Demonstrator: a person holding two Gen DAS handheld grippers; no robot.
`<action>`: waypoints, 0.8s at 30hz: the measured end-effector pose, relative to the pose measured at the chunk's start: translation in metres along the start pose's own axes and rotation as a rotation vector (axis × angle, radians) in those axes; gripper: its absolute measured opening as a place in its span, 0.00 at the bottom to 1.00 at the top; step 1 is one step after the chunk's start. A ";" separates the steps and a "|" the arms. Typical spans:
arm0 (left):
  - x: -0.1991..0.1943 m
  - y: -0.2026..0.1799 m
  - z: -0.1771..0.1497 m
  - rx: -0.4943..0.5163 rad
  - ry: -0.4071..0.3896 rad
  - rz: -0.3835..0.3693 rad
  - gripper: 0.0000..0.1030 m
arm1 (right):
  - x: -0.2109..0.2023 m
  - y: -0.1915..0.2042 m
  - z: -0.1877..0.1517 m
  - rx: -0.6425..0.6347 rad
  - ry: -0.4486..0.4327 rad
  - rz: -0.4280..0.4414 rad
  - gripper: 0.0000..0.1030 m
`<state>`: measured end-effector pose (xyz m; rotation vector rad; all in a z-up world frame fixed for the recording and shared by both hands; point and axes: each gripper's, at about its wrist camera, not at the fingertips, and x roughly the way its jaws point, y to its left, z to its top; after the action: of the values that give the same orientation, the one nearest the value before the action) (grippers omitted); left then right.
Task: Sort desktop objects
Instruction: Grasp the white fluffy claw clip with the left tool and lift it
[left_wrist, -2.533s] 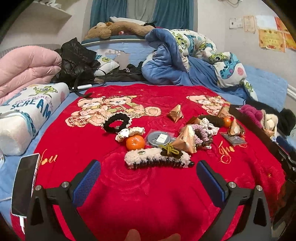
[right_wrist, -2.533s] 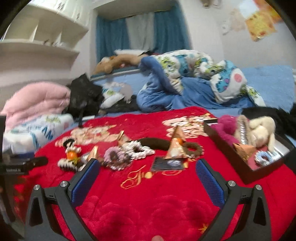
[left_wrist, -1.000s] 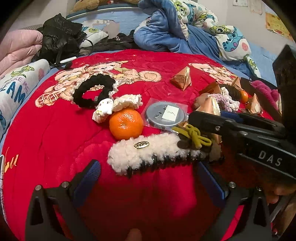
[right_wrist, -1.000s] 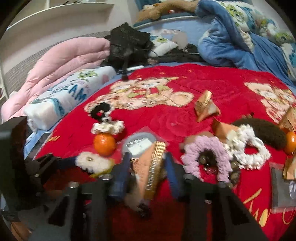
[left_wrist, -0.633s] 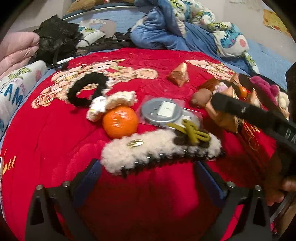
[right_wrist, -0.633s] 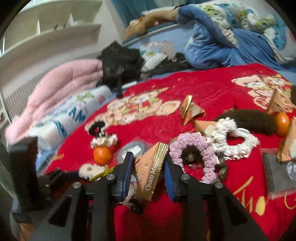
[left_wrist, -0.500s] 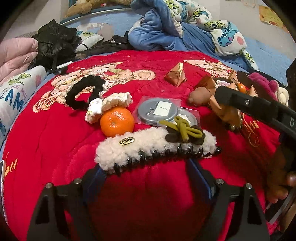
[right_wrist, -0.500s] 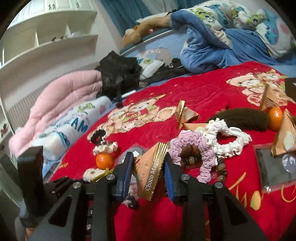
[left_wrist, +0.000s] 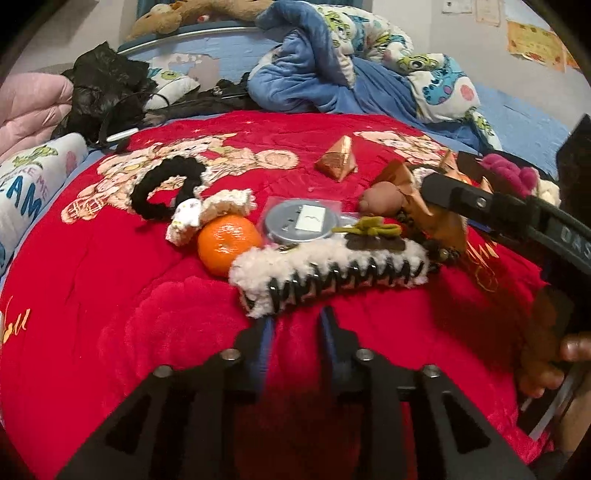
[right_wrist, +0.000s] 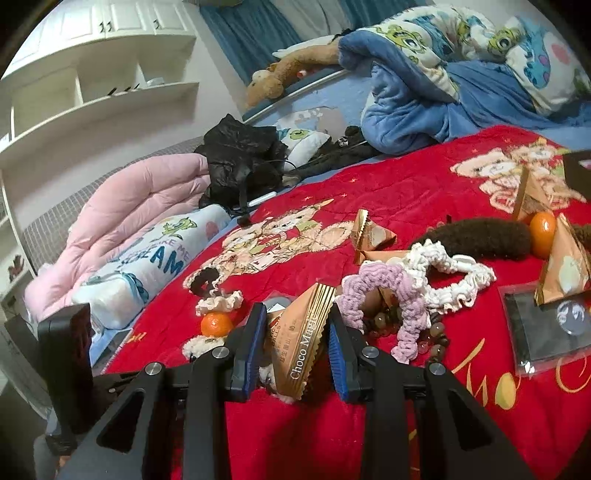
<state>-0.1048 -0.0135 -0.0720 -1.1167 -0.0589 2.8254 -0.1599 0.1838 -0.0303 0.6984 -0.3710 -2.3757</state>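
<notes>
The fluffy white hair clip (left_wrist: 328, 269) lies just ahead of the left gripper (left_wrist: 295, 332), long axis crosswise to the fingers. The jaws have just been closing and stand narrow; whether the pads bite its near edge I cannot tell. An orange (left_wrist: 228, 243) touches its left end. The right gripper (right_wrist: 295, 332) is clamped on a gold Choco Magic packet (right_wrist: 303, 339) (lifted, I judge). The red blanket (left_wrist: 110, 314) lies bare toward its near-left edge.
</notes>
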 end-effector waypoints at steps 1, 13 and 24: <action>0.000 -0.002 0.000 0.014 0.000 -0.001 0.41 | -0.001 -0.003 0.000 0.013 -0.002 0.004 0.30; -0.005 -0.019 0.008 0.035 0.009 -0.046 0.66 | -0.022 -0.004 -0.001 0.013 -0.100 0.027 0.30; 0.013 -0.020 0.027 -0.162 0.034 -0.122 0.71 | -0.027 -0.001 0.000 0.000 -0.125 0.050 0.30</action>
<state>-0.1308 0.0081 -0.0599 -1.1496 -0.3462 2.7327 -0.1429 0.2015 -0.0200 0.5363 -0.4358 -2.3782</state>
